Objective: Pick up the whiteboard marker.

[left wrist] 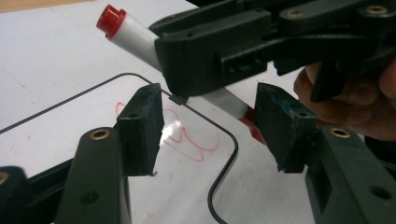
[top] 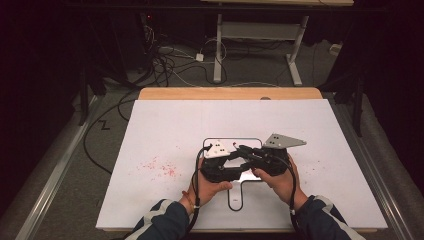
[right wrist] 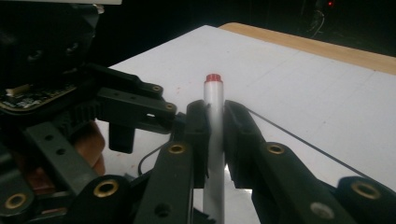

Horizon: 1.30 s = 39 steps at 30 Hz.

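**Firmly pinched: a red marker over the small whiteboard**

Right now the right gripper (right wrist: pixel 214 135) is clenched on a white marker (right wrist: pixel 214 140) with a red end — its jaws press the barrel from both sides. The left gripper (left wrist: pixel 208 133) stands released, jaws spread wide, just beneath the marker (left wrist: pixel 135 35). Both hover over a black-edged whiteboard (left wrist: pixel 51 135) bearing a red scribble (left wrist: pixel 187 137). Red specks (top: pixel 160 167) dot the white table (top: pixel 165 125) to the left.

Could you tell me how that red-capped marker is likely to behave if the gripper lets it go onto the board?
The marker, clamped in the right gripper, looks round and smooth, so it would probably roll on the glossy whiteboard. Its plastic barrel appears stiff and likely light. The left gripper is open, offering no catch.
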Motion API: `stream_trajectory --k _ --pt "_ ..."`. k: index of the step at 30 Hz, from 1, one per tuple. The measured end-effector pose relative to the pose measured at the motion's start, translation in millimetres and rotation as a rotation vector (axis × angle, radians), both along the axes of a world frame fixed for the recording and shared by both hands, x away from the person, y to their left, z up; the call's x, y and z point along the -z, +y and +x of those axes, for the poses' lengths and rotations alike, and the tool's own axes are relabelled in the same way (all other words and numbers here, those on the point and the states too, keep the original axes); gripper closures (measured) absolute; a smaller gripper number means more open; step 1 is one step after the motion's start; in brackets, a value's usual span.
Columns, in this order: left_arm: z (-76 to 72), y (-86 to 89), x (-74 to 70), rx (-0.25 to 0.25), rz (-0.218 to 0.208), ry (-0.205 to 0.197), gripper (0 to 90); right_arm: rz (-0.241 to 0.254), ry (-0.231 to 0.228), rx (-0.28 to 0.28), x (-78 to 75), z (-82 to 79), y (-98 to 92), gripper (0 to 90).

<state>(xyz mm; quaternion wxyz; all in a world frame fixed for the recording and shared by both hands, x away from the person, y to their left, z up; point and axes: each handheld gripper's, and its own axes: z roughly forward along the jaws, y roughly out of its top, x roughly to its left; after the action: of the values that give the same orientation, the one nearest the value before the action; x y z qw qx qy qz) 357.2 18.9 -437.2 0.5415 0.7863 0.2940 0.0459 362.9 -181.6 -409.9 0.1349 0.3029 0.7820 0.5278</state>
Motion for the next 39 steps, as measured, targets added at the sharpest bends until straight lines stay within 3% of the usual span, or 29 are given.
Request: stream_trajectory --k 5,11,17,19,23,26,27,30,31,32,35,38,39 --pt "3.1 -3.2 -0.6 0.001 -0.004 -0.007 51.5 0.005 -0.009 0.012 0.2 -0.5 -3.7 81.5" --pt "9.1 -13.5 -2.1 0.003 0.034 -0.045 68.6 0.012 -0.015 0.025 -1.6 -0.9 -12.2 81.4" --pt "14.4 -17.2 -0.7 -0.002 0.033 -0.059 78.2 0.021 -0.019 0.039 -4.1 -2.9 -20.7 79.9" --pt "16.3 -23.1 -0.2 0.013 0.059 -0.088 78.4 0.029 -0.015 0.049 -5.2 -3.6 -26.0 76.6" --pt "23.8 -29.9 -0.1 0.012 0.071 -0.106 78.4 0.048 -0.032 0.104 -10.6 -6.8 -37.2 54.4" --pt "31.0 -33.3 -0.2 0.014 0.071 -0.106 78.4 0.072 -0.038 0.121 -14.5 -8.7 -48.0 51.4" --pt "34.7 -35.1 -0.5 0.013 0.075 -0.119 78.4 0.069 -0.052 0.141 -17.2 -11.7 -59.7 47.4" --pt "53.4 -43.9 -0.7 0.008 0.064 -0.117 78.4 0.034 -0.079 0.15 -15.9 -18.3 -76.9 45.7" --pt "53.4 -43.9 -0.7 0.008 0.064 -0.117 78.4 0.012 -0.085 0.153 -13.9 -20.8 -82.0 45.6" --pt "63.6 -48.5 0.2 0.016 0.064 -0.128 78.4 -0.003 -0.084 0.149 -11.3 -22.9 -86.8 44.8" --pt "74.4 -52.0 1.8 0.028 0.055 -0.123 78.4 -0.045 -0.072 0.141 -1.9 -28.3 -100.3 43.0" --pt "89.0 -56.9 6.2 0.006 0.091 -0.113 78.4 -0.062 -0.05 0.134 7.3 -32.5 -110.3 42.4" --pt "95.3 -59.6 9.9 -0.003 0.125 -0.112 78.5 -0.072 -0.045 0.135 9.8 -33.5 -112.2 42.1"
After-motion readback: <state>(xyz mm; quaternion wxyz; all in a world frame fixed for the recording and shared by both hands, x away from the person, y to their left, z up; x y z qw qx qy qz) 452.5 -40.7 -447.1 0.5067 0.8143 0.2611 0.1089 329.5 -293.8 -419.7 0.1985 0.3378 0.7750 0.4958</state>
